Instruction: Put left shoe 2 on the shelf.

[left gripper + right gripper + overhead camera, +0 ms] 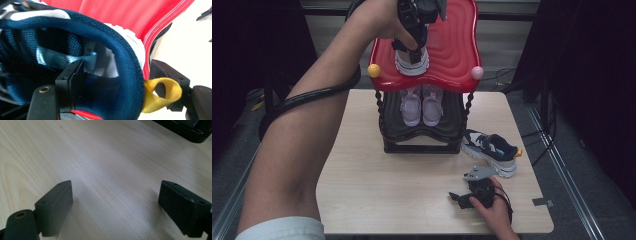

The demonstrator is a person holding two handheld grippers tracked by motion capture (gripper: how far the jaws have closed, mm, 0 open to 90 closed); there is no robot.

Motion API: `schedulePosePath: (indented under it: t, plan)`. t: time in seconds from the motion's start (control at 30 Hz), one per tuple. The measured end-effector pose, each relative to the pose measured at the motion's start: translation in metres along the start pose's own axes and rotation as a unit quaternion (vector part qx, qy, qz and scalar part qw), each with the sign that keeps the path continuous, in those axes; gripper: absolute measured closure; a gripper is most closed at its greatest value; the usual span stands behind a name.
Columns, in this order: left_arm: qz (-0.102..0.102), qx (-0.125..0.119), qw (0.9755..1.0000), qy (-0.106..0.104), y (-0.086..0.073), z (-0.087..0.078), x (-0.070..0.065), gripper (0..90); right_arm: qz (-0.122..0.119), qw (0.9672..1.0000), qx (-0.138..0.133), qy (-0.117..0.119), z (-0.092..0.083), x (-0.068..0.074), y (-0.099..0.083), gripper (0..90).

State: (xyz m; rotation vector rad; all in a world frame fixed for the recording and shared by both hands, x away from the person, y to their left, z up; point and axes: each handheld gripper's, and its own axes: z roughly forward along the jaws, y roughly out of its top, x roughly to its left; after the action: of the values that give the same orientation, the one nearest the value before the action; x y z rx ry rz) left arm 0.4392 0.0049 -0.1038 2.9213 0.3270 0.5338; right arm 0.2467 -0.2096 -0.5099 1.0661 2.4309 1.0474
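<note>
Sneaker (105, 50) heel collar sits between left gripper (112, 82) jaws — spread, not pinching it.

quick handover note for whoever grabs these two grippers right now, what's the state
Left gripper: up at the red top shelf, jaws open either side of the heel collar of the navy shoe; one jaw inside the shoe, the other outside by the yellow heel loop. The pads look clear of the collar.
Right gripper: open, holding nothing, low over the table.
Done: one navy shoe is on the top shelf; the pink pair sits on the lower shelf.
Left: the second navy shoe lies on the table beside the rack, probably next to go up.
</note>
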Motion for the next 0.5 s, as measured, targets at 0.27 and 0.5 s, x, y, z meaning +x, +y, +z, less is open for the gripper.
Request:
schedulePosePath:
  t: [0.27,0.5]
  plan:
    - [-0.003,-0.002,1.0,-0.006,-0.002,-0.004,0.0,24.8,0.0,1.0,0.0,0.0,0.0,0.0,0.0,11.9]
    - [-0.008,-0.01,0.9999,-0.004,-0.005,-0.014,-0.001,25.0,0.0,1.0,0.0,0.0,0.0,0.0,0.0,11.9]
